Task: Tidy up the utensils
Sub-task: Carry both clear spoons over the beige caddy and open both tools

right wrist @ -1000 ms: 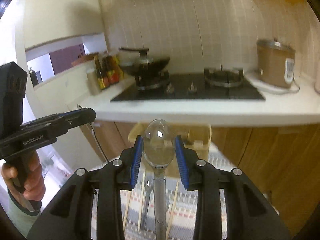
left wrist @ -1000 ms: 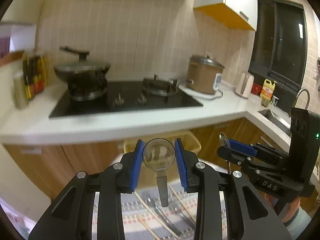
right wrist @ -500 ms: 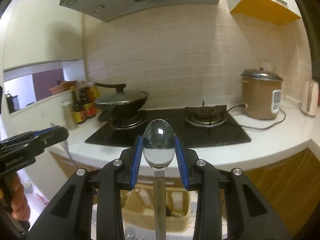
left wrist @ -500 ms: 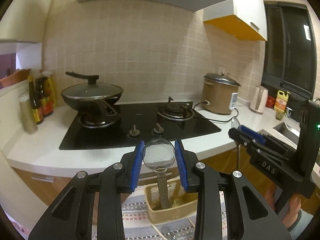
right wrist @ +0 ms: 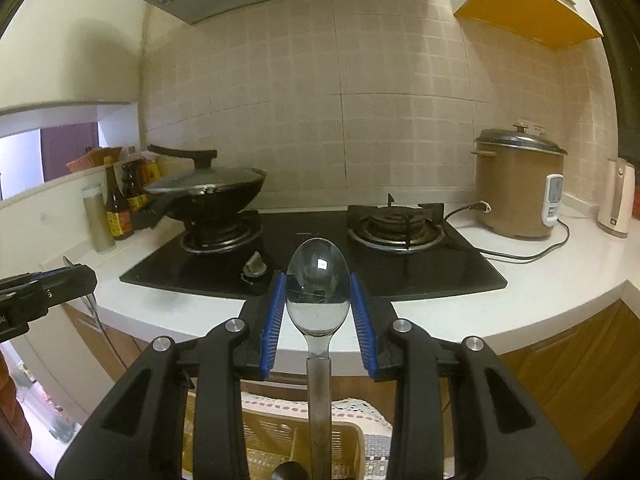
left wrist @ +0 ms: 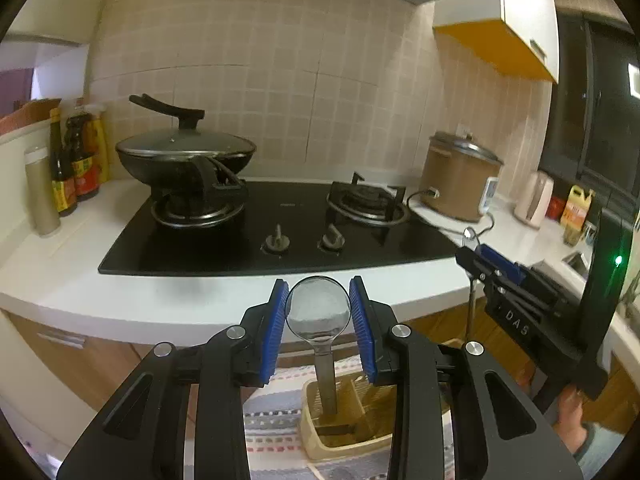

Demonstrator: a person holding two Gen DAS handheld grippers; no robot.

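My left gripper (left wrist: 319,312) is shut on a round metal spoon (left wrist: 318,310), bowl up, its handle pointing down into a yellow plastic utensil basket (left wrist: 348,438) on a patterned mat. My right gripper (right wrist: 319,300) is shut on an oval metal spoon (right wrist: 318,284), bowl up, its handle hanging down over the same basket (right wrist: 276,432). The right gripper also shows at the right of the left wrist view (left wrist: 472,256), and the left gripper at the left edge of the right wrist view (right wrist: 76,280). Both are raised in front of the counter.
A white counter (left wrist: 200,300) holds a black gas hob (left wrist: 280,228), a lidded wok (left wrist: 184,156), sauce bottles (left wrist: 72,176), a brown rice cooker (left wrist: 460,180) and a kettle (left wrist: 534,200). Wooden cabinets stand below. A sink is at the far right.
Both grippers have lifted and tilted upward with their spoons. The view went from the mat with chopsticks up to the hob; the basket now sits low under the spoon handles.
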